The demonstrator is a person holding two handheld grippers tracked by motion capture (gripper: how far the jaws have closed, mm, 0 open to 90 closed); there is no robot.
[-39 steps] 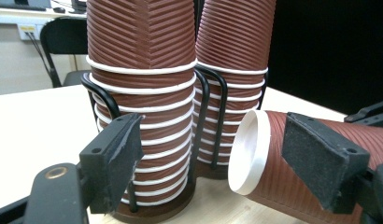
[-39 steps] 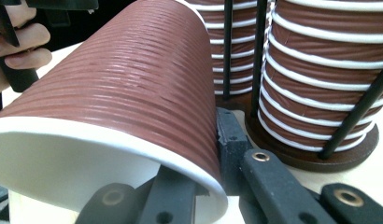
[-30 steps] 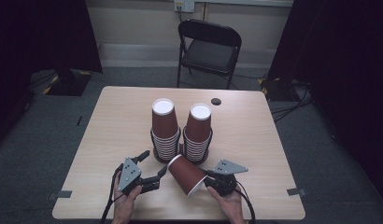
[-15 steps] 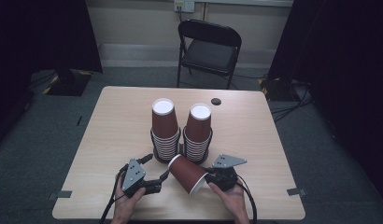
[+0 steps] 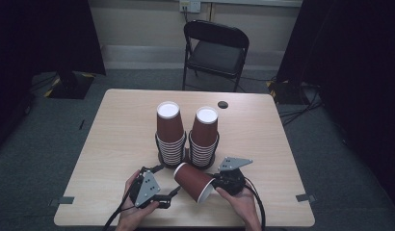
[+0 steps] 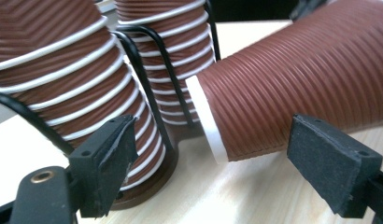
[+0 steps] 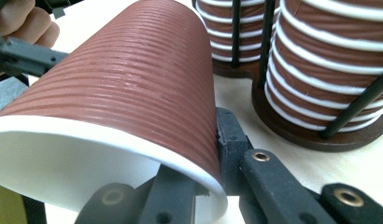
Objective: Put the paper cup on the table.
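A single brown ribbed paper cup (image 5: 193,180) lies tilted on its side near the table's front edge. My right gripper (image 5: 214,185) is shut on its rim wall, one jaw inside the white mouth and one outside (image 7: 203,172). My left gripper (image 5: 165,182) faces the cup's closed base (image 6: 273,93). Its jaws have just been opening and now stand open on either side of that base without touching it (image 6: 217,163). Behind the cup stand two tall stacks of the same cups, left stack (image 5: 169,134) and right stack (image 5: 205,137), each in a black wire holder.
The light wooden table (image 5: 113,125) has a small black round object (image 5: 223,104) near its far edge. A black folding chair (image 5: 217,48) stands beyond the table. Dark curtains flank the room, and cables lie on the floor at the right.
The left gripper's jaws have spread apart beside the cup's base. The cup and the right gripper have hardly moved.
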